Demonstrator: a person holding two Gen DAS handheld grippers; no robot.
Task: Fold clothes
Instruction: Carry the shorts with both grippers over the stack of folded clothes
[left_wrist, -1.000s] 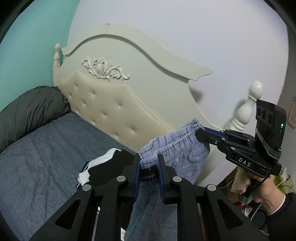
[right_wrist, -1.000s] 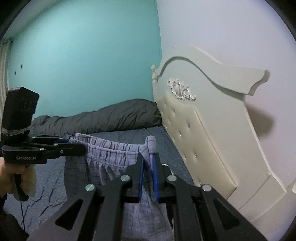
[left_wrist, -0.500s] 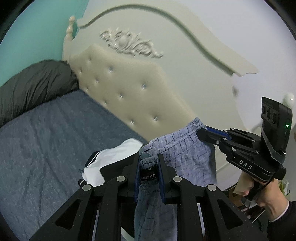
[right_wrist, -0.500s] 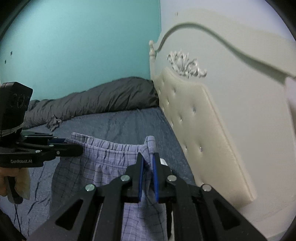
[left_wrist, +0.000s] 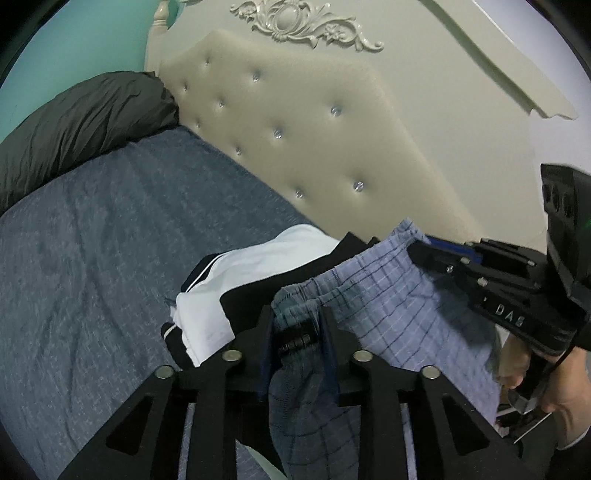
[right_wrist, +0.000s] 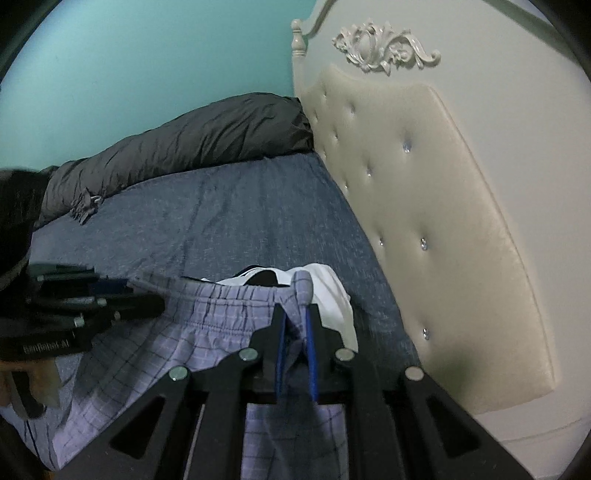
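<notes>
1. the left gripper is pinching one end of the waistband of the plaid shorts, jaws closed tight on the cloth.
2. the right gripper is clamping the other end the same way.
3. the waistband is running crosswise between the two grippers, slack in the middle, and the legs are hanging below.
4. the bed is lying ahead and below, with a black-and-white garment just beyond the shorts, beside the headboard.
5. i judge both grippers to be about equally near the bed.
</notes>
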